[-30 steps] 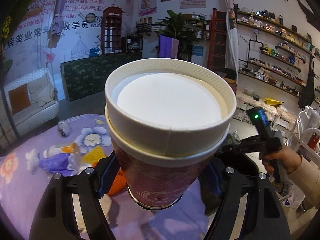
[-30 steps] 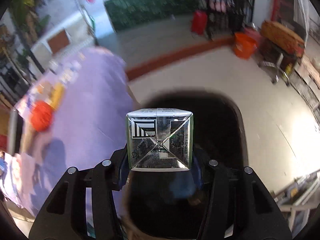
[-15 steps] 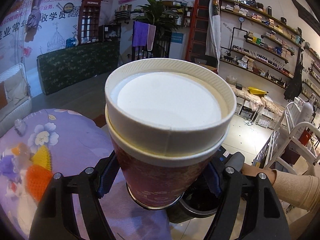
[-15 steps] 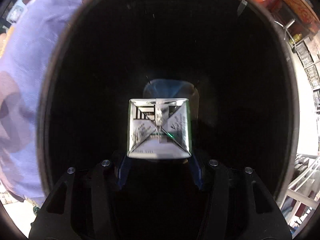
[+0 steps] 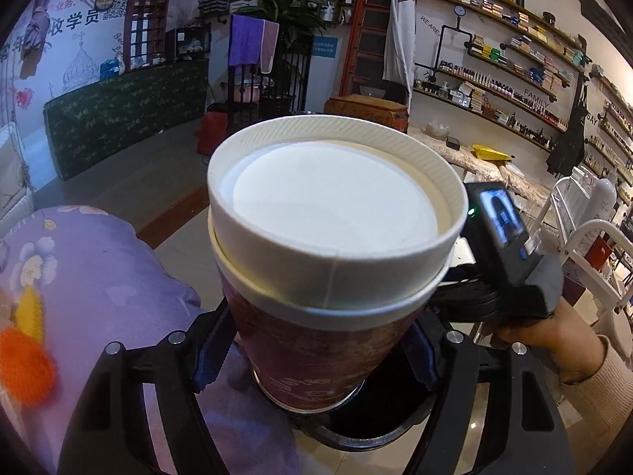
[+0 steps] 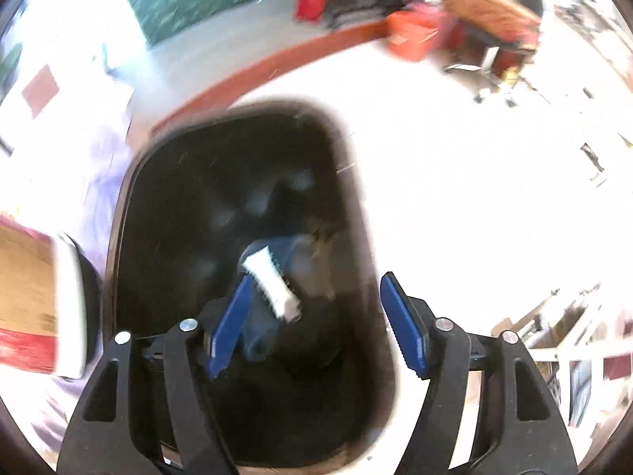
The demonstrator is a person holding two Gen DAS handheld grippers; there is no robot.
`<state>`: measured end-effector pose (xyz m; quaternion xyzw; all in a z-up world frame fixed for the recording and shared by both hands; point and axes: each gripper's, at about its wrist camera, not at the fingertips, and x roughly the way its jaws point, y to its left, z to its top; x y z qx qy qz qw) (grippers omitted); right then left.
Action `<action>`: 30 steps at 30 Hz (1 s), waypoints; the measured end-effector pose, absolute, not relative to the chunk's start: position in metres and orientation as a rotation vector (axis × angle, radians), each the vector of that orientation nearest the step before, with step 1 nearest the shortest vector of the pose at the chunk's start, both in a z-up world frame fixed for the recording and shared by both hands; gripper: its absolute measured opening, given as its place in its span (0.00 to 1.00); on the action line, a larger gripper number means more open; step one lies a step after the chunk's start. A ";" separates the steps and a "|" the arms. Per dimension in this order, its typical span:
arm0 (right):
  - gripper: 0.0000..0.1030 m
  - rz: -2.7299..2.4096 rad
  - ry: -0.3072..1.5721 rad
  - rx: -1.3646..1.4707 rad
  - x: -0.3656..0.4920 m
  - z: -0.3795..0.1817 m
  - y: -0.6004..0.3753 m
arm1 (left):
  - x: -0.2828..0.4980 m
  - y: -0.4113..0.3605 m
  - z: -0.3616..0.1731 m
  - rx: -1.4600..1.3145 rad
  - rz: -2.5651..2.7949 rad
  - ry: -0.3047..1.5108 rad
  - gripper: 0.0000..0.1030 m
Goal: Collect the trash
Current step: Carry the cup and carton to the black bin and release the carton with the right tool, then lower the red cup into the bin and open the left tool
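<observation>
Bin: black round plastic trash bin (image 6: 166, 213) on the floor — the landmark.
Cup: tall red paper cup with white lid (image 5: 328, 277), clamped in the left gripper (image 5: 316, 356), above the bin's rim.
Right gripper (image 6: 312, 324): over the bin's mouth — jaws opening, empty.

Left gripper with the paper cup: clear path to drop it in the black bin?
Probably yes. The left gripper holds the paper cup just above the black bin; the right gripper, jaws opening and empty, hangs over the bin too and may crowd it.
</observation>
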<state>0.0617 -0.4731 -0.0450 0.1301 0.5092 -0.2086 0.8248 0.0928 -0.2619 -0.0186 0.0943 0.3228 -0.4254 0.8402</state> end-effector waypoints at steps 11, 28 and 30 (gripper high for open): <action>0.66 -0.510 0.831 0.430 0.008 0.005 -0.479 | 0.096 -0.304 -0.048 0.303 -0.914 0.821 0.71; 0.66 -0.515 0.767 0.447 0.001 0.019 -0.473 | 0.099 -0.328 -0.085 0.545 -0.902 0.980 0.91; 0.68 -0.515 0.750 0.442 0.001 0.023 -0.471 | 0.098 -0.321 -0.082 0.543 -0.884 0.943 0.92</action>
